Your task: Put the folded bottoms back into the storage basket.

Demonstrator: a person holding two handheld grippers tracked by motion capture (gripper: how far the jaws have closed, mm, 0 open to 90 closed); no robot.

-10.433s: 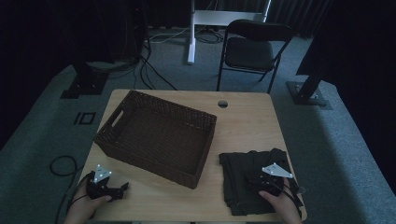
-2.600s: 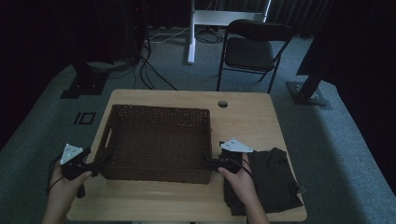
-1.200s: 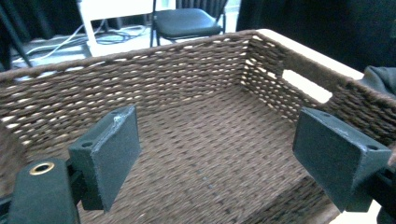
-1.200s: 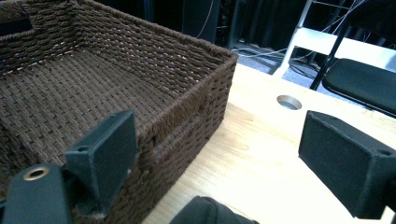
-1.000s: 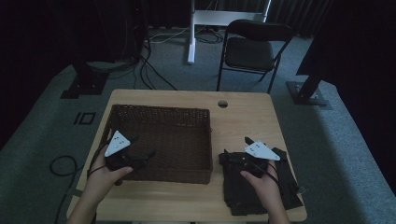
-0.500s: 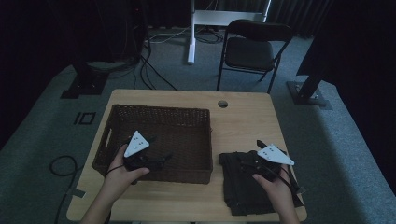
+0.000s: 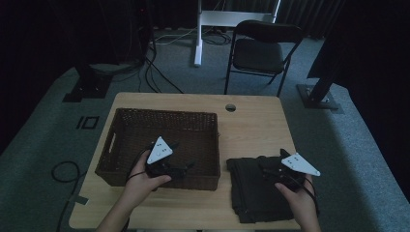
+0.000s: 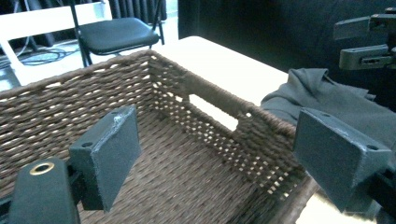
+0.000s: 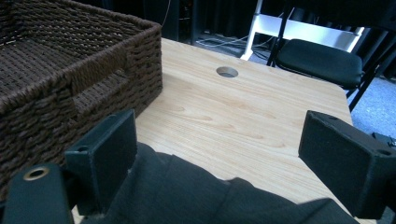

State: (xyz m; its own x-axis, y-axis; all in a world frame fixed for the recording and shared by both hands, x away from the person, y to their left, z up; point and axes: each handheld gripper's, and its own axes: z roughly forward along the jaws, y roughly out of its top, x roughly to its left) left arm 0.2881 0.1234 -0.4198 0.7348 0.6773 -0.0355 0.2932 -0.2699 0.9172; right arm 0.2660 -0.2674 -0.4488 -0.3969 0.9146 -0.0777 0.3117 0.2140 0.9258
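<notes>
the right gripper (image 7: 269,169) hovers over dark folded cloth (image 7: 254,193) at the table's (image 7: 251,125) near right, jaws wide apart, holding nothing. the left gripper (image 7: 181,169), equally wide and empty, hangs inside a brown wicker basket (image 7: 140,125). beyond stands a black chair (image 7: 261,50).

From the high view I see a dim, underlit room, its far corners and right side sinking to black; only the wooden table (image 7: 251,121) catches soft, even light, without hard shadows. My gripper views are brighter but soft. The near pads (image 8: 109,154) blur slightly, and the white frame (image 9: 308,28) behind the chair (image 9: 322,58) glares mildly.
</notes>
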